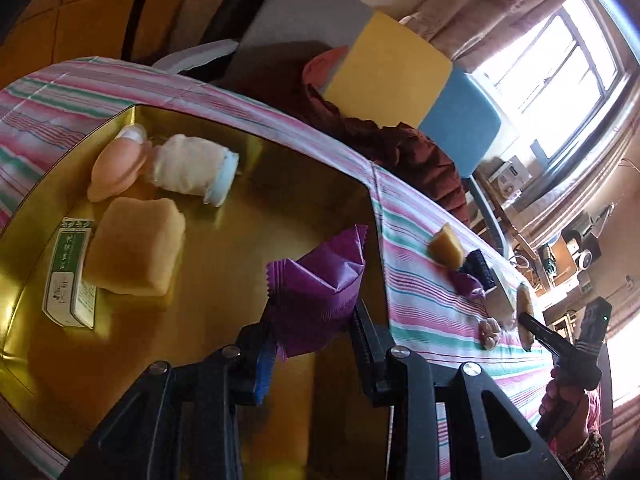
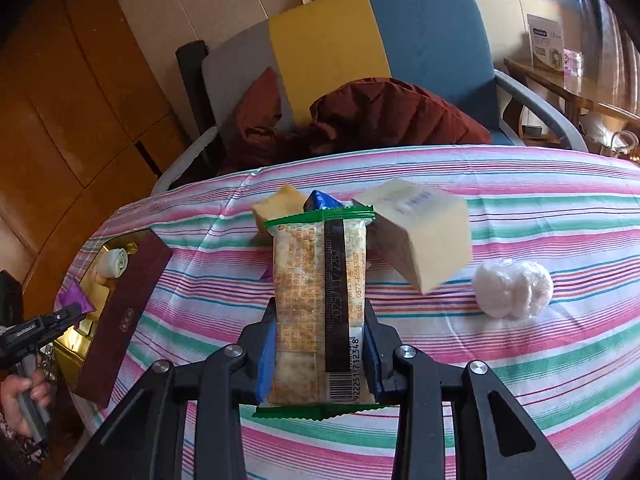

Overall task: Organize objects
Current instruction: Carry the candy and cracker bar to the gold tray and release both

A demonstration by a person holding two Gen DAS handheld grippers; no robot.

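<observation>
My left gripper (image 1: 312,320) is shut on a purple snack packet (image 1: 320,280), held over the gold inside of an open box (image 1: 240,152). In the box lie a yellow cake (image 1: 136,252), a white rolled cloth (image 1: 192,168), a pink round piece (image 1: 116,168) and a green-and-white sachet (image 1: 72,272). My right gripper (image 2: 320,316) is shut on a green-edged cracker packet (image 2: 316,280), lifted above the striped tablecloth (image 2: 520,360). In the right wrist view the maroon-sided box (image 2: 120,312) stands at the left, with the left gripper (image 2: 70,314) and its purple packet (image 2: 74,296) over it.
On the cloth beyond the cracker packet lie a yellow cake piece (image 2: 276,204), a blue packet (image 2: 320,200), a cream carton (image 2: 424,232) and a white wrapped ball (image 2: 512,288). A chair with a dark red jacket (image 2: 392,112) stands behind the table.
</observation>
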